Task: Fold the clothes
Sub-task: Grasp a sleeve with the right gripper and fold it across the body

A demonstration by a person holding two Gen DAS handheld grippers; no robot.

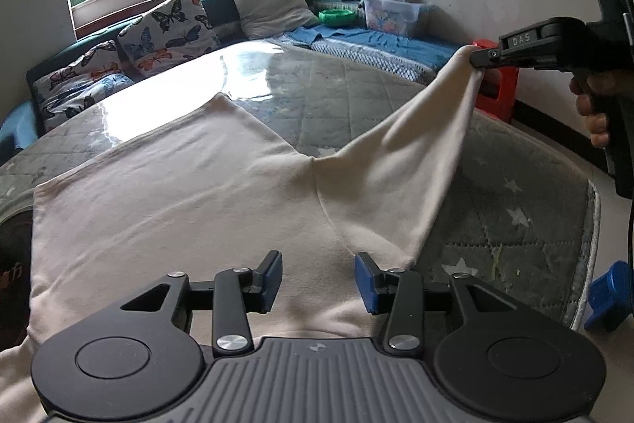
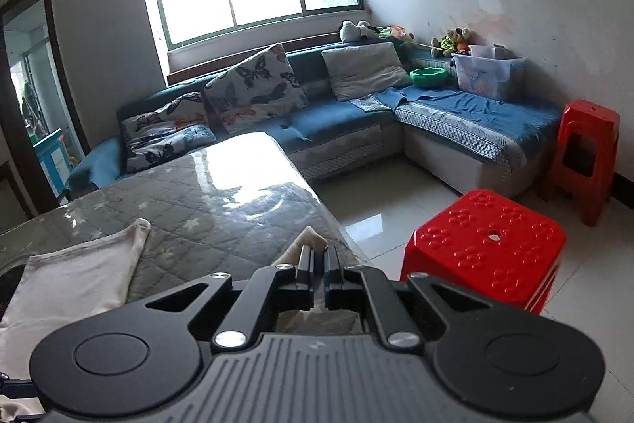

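A cream white garment [image 1: 166,201] lies spread on the grey quilted table [image 1: 325,94]. My left gripper [image 1: 319,278] is open, its blue pads hovering just above the garment's near part. My right gripper [image 1: 477,60] is shut on the end of a sleeve [image 1: 416,145] and holds it lifted up and to the right above the table. In the right wrist view my right gripper [image 2: 319,258] is shut with a bit of cream cloth [image 2: 307,238] sticking out past the fingers, and the garment's far part [image 2: 75,272] lies at the left.
A blue corner sofa [image 2: 329,121] with butterfly cushions [image 2: 253,86] and a clear storage box [image 2: 489,74] stands behind the table. Two red plastic stools [image 2: 487,248] stand on the tiled floor right of the table. A blue object [image 1: 606,296] sits at the table's right edge.
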